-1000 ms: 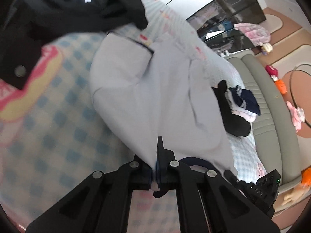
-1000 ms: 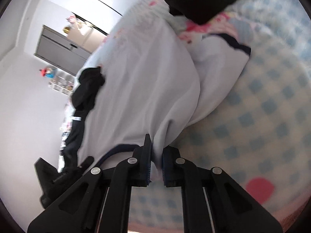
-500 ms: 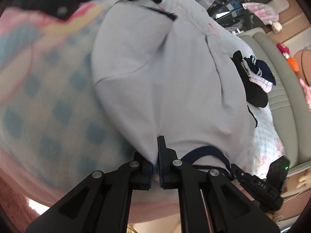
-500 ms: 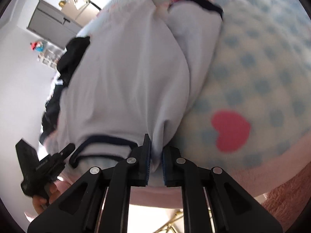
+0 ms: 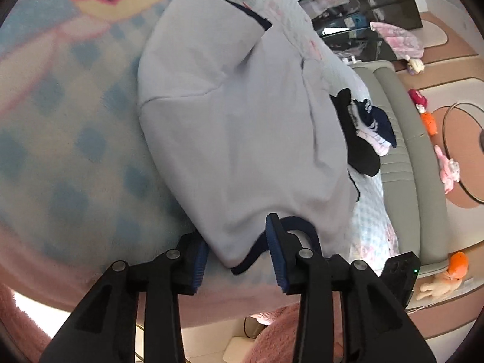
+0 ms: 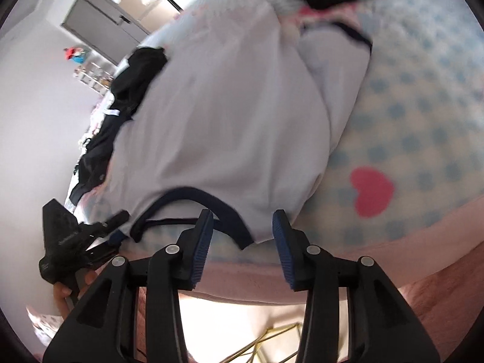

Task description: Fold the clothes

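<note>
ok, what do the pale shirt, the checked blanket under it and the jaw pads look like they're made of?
Shirt: looks like a soft matte knit, probably cotton jersey; it drapes in smooth, rounded folds, with darker navy trim at the neck.
Blanket: fleece or plush, judging by its fuzzy, soft-edged blue checks.
Pads: blue, finely ridged, likely rubber or soft plastic, on glossy black hard plastic jaws.

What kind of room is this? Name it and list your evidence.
Probably a living room at home: a grey sofa draped with a checked blanket, a dark TV stand, and soft toys on the floor.
</note>
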A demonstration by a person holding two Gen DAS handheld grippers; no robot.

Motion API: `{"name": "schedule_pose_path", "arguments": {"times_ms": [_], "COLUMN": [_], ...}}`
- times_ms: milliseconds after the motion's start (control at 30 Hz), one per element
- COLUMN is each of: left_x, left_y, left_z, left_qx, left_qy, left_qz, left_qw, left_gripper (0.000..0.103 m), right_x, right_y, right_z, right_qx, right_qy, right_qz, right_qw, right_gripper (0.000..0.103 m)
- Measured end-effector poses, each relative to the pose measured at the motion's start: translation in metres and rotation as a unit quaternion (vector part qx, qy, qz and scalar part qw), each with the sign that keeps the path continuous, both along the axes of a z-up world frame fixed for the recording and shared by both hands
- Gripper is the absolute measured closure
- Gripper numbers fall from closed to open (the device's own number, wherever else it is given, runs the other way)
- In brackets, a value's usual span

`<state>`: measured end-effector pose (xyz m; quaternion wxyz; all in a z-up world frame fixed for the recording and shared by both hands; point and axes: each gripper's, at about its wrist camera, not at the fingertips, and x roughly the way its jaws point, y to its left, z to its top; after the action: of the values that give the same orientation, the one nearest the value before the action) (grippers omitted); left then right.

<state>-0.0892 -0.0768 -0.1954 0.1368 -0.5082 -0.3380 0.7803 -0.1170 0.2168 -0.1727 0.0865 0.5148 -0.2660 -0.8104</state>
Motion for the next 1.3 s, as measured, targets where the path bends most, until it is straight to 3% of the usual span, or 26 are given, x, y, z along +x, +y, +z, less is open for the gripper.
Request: {"name": "schedule_pose_path", "arguments": {"times_ms": [33,67,133,167,267,467,567,667,733,800,867,933,967,1033,1167,1300], "left_x": [0.001,0.002,0.004,0.005,0.008,0.019,0.02,0.02,0.024,0.028,0.028,0.023,0.018,0.016,0.013,0.003], "left_y": [0.002,0.003,0.006,0.008,0.013,0.014,0.016,0.014,0.011,0.008,0.011,0.014,0.016,0.007,-0.009,-0.022], "left_z": [0.001,0.002,0.005,0.006,0.01,0.025,0.025,0.014,0.015,0.016,0.03,0.038,0.04,0.032,0.016,-0.006], "left_qx": [-0.003,-0.006,-0.012,-0.015,-0.024,-0.032,-0.047,-0.056,-0.064,-0.072,-0.088,-0.102,-0.107,-0.09,-0.056,-0.007], "left_qy": [0.002,0.005,0.009,0.012,0.018,0.036,0.038,0.015,0.006,-0.003,0.02,0.032,0.032,0.021,-0.002,-0.031], "left_qz": [0.001,0.001,0.003,0.003,0.005,0.009,0.006,0.002,-0.003,-0.008,-0.018,-0.023,-0.022,-0.006,0.026,0.044], "left_qw": [1.0,1.0,0.9999,0.9998,0.9995,0.9988,0.9982,0.9983,0.9979,0.9974,0.9957,0.994,0.9935,0.9957,0.9981,0.9985], "left_gripper": [0.072,0.092,0.097,0.099,0.1,0.1,0.1,0.098,0.097,0.097,0.096,0.09,0.079,0.063,0.062,0.059], "right_x": [-0.002,-0.005,-0.005,-0.004,0.005,0.02,0.022,0.021,0.02,0.016,0.013,0.008,0.005,-0.002,-0.01,-0.015], "right_y": [0.001,0.002,-0.002,-0.004,-0.011,-0.013,-0.011,0.004,0.01,0.01,0.011,0.013,0.014,0.012,0.002,0.002], "right_z": [-0.005,-0.01,-0.012,-0.012,-0.005,0.015,0.02,0.014,0.011,0.007,0.003,-0.004,-0.007,-0.013,-0.012,-0.025], "right_qx": [-0.009,-0.016,-0.012,-0.008,0.02,0.018,0.024,0.021,0.022,0.021,0.01,-0.002,-0.007,-0.023,-0.06,-0.052], "right_qy": [-0.002,-0.006,-0.007,-0.004,0.006,0.032,0.033,0.016,0.009,-0.005,-0.01,-0.013,-0.015,-0.022,-0.006,-0.009], "right_qz": [-0.009,-0.016,-0.008,-0.001,0.018,0.02,0.016,-0.031,-0.043,-0.032,-0.036,-0.05,-0.057,-0.063,-0.046,-0.053], "right_qw": [1.0,1.0,1.0,1.0,1.0,0.999,0.999,0.999,0.999,0.999,0.999,0.999,0.998,0.997,0.997,0.997], "right_gripper": [0.061,0.066,0.084,0.098,0.101,0.102,0.101,0.099,0.092,0.07,0.061,0.061,0.061,0.055,0.056,0.062]}}
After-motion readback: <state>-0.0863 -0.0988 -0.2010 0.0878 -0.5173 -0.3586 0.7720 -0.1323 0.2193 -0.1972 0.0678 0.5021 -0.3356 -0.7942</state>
